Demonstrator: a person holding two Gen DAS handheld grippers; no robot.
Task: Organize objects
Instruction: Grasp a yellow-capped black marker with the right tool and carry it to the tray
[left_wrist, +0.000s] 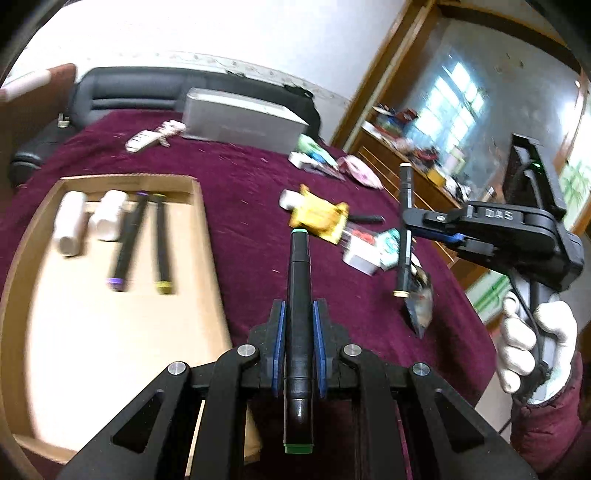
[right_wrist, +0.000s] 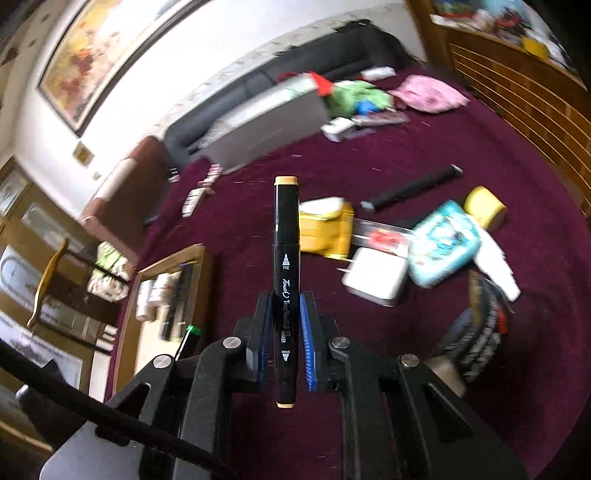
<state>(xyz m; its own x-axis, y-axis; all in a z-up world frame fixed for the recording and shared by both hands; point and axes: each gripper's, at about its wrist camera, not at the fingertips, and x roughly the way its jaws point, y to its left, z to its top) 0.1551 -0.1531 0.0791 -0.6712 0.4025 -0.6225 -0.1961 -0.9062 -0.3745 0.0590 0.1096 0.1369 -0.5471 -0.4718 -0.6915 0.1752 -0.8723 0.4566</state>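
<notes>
My left gripper (left_wrist: 299, 314) is shut on a black marker with green caps (left_wrist: 300, 291), held above the maroon tablecloth just right of the wooden tray (left_wrist: 199, 236). The tray holds two white tubes (left_wrist: 70, 221) and two black markers (left_wrist: 129, 240), one purple-capped, one yellow-capped. My right gripper (right_wrist: 284, 310) is shut on a black marker with tan caps (right_wrist: 286, 258); it also shows in the left wrist view (left_wrist: 406, 221), holding that marker upright over a pile of packets. The tray appears at the left in the right wrist view (right_wrist: 133, 295).
A yellow packet (left_wrist: 317, 218), a white box (right_wrist: 376, 277), a teal packet (right_wrist: 443, 243), a yellow tape roll (right_wrist: 484, 206) and a loose black marker (right_wrist: 410, 190) lie on the cloth. A grey box (left_wrist: 240, 118) stands at the back. A wooden slatted cabinet (right_wrist: 517, 81) borders the right.
</notes>
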